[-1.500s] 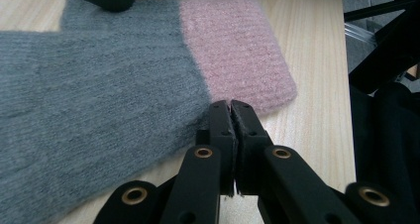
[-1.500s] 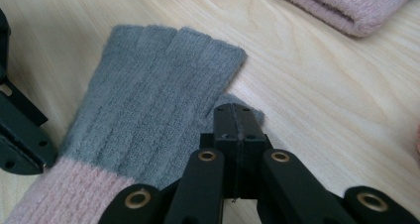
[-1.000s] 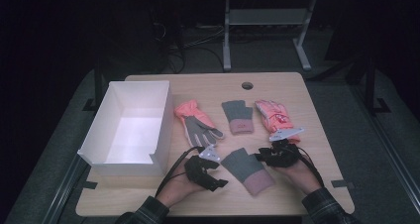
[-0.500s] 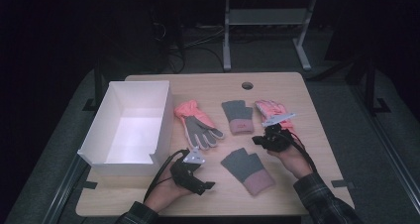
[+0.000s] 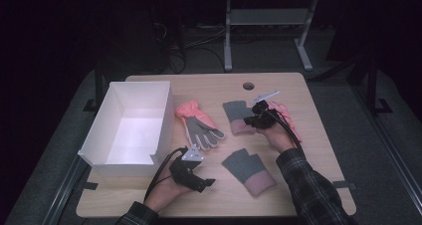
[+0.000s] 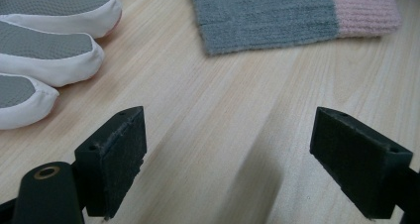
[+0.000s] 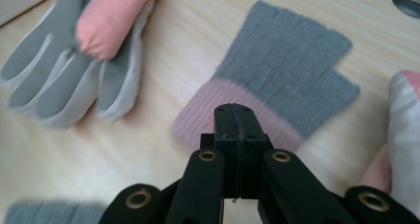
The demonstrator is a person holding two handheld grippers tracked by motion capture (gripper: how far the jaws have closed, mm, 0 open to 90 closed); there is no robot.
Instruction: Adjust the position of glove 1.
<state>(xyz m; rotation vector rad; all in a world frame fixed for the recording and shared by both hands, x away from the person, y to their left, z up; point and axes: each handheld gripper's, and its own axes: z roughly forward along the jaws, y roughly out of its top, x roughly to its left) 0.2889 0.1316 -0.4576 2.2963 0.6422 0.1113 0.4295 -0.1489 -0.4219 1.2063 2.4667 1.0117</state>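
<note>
Right gripper (image 5: 250,119) jaws pressed together, empty, probably above mitt cuff (image 7: 233,116) at frame centre: spread jaws first, then pinch cuff. Left gripper (image 5: 206,183) jaws wide, empty.

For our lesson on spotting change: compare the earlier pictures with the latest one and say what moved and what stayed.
The right gripper has moved away from the near grey mitten, up the table to the far grey mitten, its jaws closing on nothing. The left gripper has drawn slightly back, its jaws opening, nothing between them. The gloves and white box stayed put.
</note>
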